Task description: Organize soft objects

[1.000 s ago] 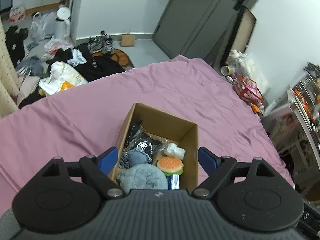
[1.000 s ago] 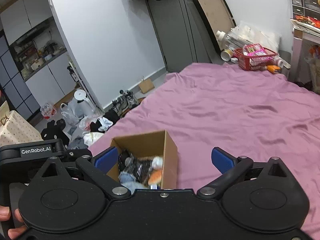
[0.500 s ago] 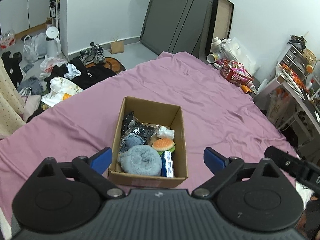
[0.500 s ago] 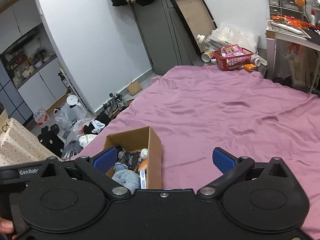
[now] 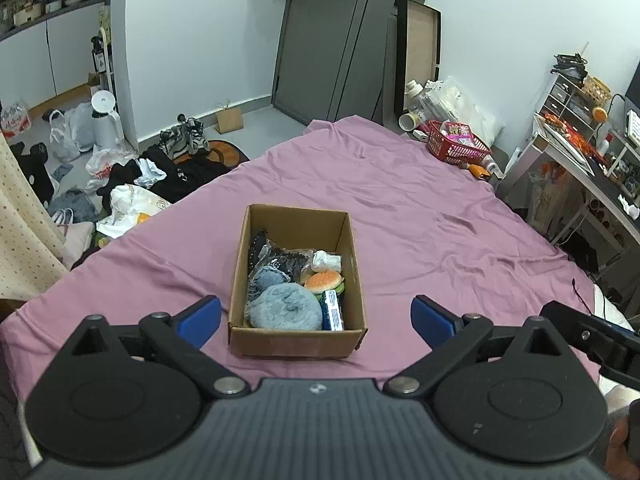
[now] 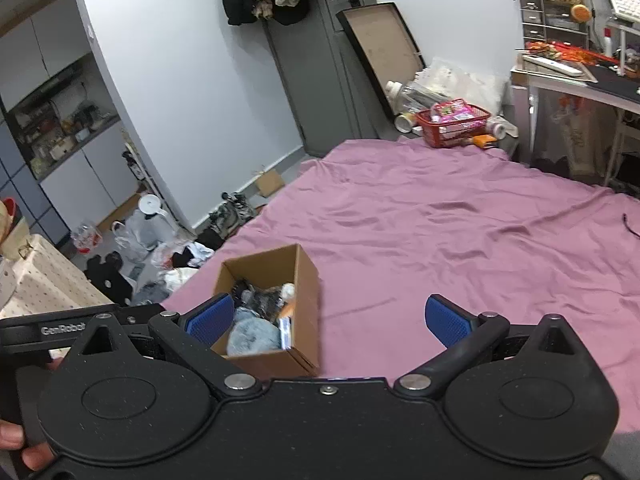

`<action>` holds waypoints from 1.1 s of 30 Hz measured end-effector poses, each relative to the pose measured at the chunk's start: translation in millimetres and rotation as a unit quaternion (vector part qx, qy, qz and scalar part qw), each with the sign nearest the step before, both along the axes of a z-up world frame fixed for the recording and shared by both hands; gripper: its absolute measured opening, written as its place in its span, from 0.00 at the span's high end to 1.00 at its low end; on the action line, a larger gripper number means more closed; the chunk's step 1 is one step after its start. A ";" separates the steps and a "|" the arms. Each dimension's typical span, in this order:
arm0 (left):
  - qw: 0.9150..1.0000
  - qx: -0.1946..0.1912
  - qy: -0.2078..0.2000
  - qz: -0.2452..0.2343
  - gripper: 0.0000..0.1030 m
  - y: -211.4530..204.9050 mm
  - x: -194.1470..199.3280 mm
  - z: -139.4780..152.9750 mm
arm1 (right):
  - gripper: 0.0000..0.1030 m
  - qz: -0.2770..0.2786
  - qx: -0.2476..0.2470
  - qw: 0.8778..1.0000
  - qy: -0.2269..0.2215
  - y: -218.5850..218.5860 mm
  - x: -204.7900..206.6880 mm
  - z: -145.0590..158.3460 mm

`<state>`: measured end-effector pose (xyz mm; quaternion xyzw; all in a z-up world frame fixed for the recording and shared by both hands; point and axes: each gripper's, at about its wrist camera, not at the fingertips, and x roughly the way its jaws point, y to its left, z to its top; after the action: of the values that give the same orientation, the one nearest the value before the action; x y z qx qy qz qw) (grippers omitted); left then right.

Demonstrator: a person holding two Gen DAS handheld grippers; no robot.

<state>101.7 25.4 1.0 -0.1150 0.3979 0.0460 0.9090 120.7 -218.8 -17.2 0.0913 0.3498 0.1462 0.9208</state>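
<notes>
Box: plain cardboard box (image 5: pixel 297 338), top open, square-cornered, sitting on the bed near its front edge
Contents: fluffy grey-blue bundle (image 5: pixel 285 310), burger-shaped soft toy (image 5: pixel 323 281), white sock (image 5: pixel 327 261), crinkly dark plastic bag (image 5: pixel 280 258), small blue-and-white carton (image 5: pixel 333 310)
Bed: mauve sheet (image 5: pixel 420 216), smooth with soft creases, bare all around the box
Left gripper (image 5: pixel 316 318): blue pads spread wide, holding nothing, box between them
Right gripper (image 6: pixel 329 319): spread wide, holding nothing, box at its left pad

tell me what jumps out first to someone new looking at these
An open cardboard box sits mid-way on a pink bedsheet, packed with soft things: a blue fuzzy bundle at its near end, a burger toy beside it. Both hand-held grippers hang open and empty.
</notes>
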 end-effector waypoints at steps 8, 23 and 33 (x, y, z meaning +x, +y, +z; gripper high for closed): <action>1.000 0.013 -0.006 0.001 0.02 -4.3 -22.5 2.5 | 0.00 -0.011 0.003 1.000 0.001 -15.1 -16.6 -6.6; 0.999 0.044 -0.003 -0.011 0.02 -17.0 -47.0 -3.7 | 0.00 0.012 -0.001 1.000 -0.014 -23.5 -41.5 -14.1; 0.999 0.048 0.006 -0.005 0.02 -16.3 -56.7 -19.2 | 0.00 0.041 -0.014 0.999 -0.003 -16.9 -44.9 -23.3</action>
<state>45.1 9.2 -18.2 -0.0695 0.4017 0.0615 0.9111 75.8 -235.7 -40.5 0.0637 0.3522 0.1796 0.9163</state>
